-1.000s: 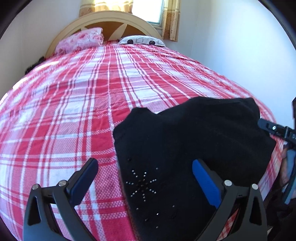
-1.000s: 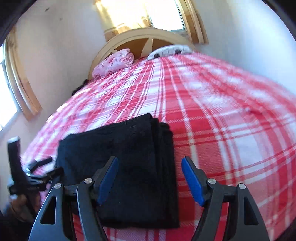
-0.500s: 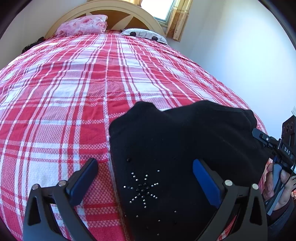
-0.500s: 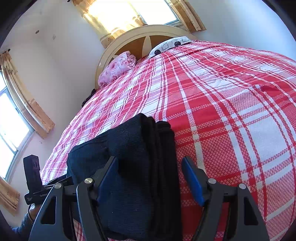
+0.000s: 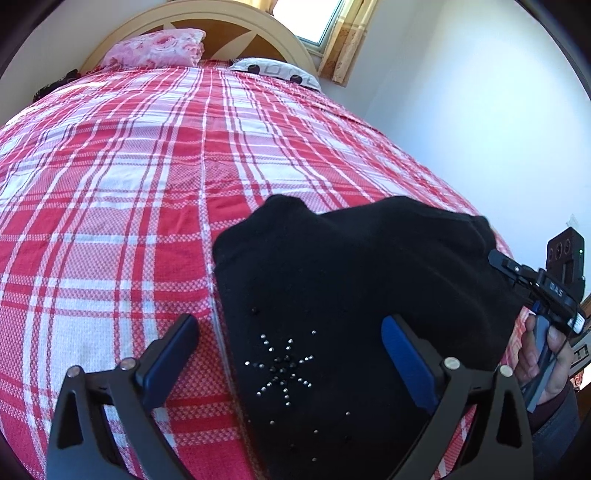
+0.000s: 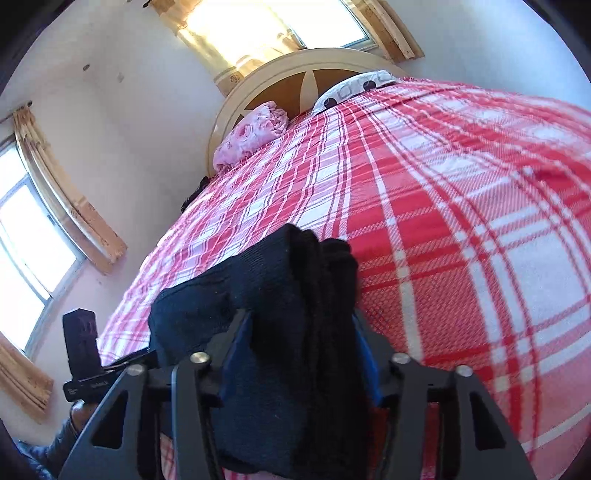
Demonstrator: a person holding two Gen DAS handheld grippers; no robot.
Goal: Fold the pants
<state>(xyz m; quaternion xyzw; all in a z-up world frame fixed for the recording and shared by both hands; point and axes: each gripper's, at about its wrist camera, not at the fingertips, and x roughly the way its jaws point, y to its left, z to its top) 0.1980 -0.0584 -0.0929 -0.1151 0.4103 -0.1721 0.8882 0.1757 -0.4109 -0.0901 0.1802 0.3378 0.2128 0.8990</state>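
Note:
Black pants (image 5: 369,280) lie folded into a thick stack on the red plaid bed (image 5: 110,184), with a star of small studs on top near me. My left gripper (image 5: 290,354) hovers open over the stack's left edge, one finger above the bedspread and the other above the fabric. In the right wrist view the pants (image 6: 280,295) bulge up between the blue pads of my right gripper (image 6: 301,325), whose jaws are closing and squeezing the stack's end. The right gripper (image 5: 532,291) and the hand holding it show at the left view's right edge.
A pink floral pillow (image 5: 159,46) and a white patterned pillow (image 5: 273,70) rest against the cream headboard (image 5: 229,14). A white wall runs along the bed's right side. Curtained windows (image 6: 26,236) stand on the left wall and behind the headboard. Plaid bedspread stretches beyond the pants.
The right gripper's jaws have come in from wide apart and now pinch the end of the folded pants. The left gripper has tilted slightly and stays open.

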